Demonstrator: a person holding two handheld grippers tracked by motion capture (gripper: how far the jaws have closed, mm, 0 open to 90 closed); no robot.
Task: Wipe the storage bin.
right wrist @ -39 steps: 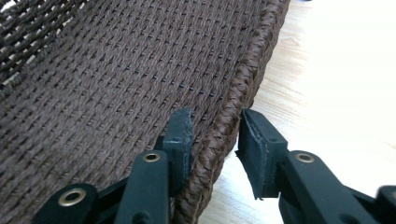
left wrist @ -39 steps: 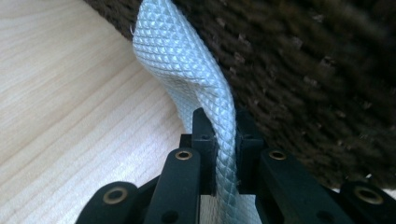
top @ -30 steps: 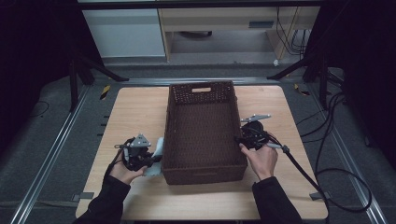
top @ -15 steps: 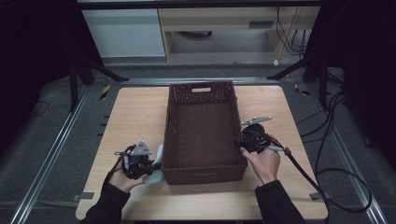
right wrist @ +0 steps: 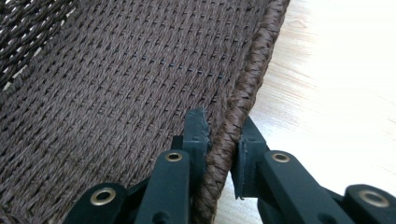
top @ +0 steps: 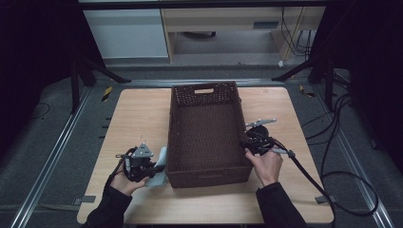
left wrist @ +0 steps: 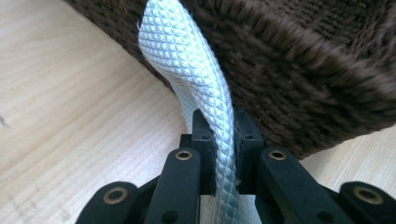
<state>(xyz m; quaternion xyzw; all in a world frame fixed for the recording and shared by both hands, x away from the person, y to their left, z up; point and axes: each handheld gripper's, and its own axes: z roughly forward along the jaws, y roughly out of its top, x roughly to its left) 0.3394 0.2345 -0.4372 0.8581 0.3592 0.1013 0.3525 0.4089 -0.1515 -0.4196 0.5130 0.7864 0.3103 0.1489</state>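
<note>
Right gripper (right wrist: 223, 140) now pinches the right rim of the brown woven basket (top: 207, 128); its jaws have just been closing, with the braided edge between them. One jaw sits inside the wall, the other outside against the table side. A second ago those jaws stood wider at the same spot, and the hand has kept its place.

Left gripper (left wrist: 224, 140) clamped tight on a white quilted cloth (left wrist: 196, 65), same as before. Cloth rises from between the jaws and curls against the basket's outer wall, near its lower left corner. Compared with the earliest frame, the left hand (top: 128, 178) sits slightly closer to the person's edge of the table; the cloth has come with it.

From the high view: basket stands lengthwise in the middle of the wooden table (top: 133, 114), handle cut-out at the far end, interior bare. Left gripper (top: 151, 164) and cloth (top: 160, 164) lie just beside the basket's left wall. Right gripper (top: 249, 141) at the right wall, about halfway along, cable trailing off to the right.
</note>
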